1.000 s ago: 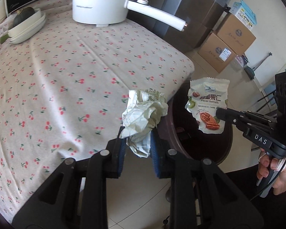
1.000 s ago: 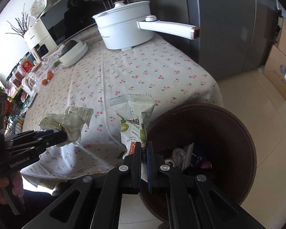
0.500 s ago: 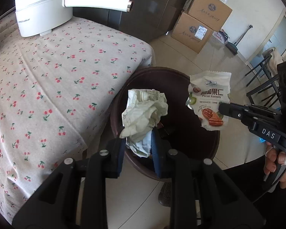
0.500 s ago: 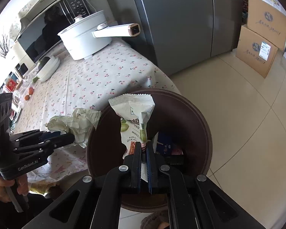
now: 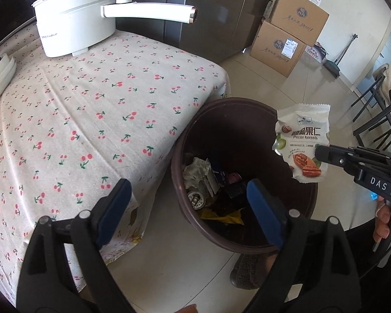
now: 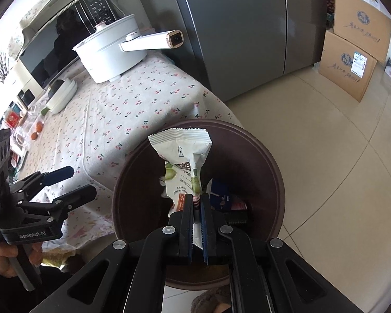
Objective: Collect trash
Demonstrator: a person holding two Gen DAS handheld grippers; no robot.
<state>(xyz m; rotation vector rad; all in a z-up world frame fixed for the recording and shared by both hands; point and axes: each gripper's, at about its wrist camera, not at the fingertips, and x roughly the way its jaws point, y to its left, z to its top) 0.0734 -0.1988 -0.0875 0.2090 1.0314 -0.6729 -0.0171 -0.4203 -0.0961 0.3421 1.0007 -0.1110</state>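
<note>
Crumpled paper wad (image 5: 198,173) now down in round brown bin (image 5: 181,140), left gripper (image 5: 189,199) jaws just spread, empty; right gripper (image 6: 197,204) pinching glossy pecan packet (image 6: 185,167).

Brown bin (image 5: 247,242), cherry-print tablecloth (image 5: 91,104) — white pot (image 5: 73,26)

White pecan packet (image 6: 185,161) upright above brown bin (image 6: 271,172)
</note>
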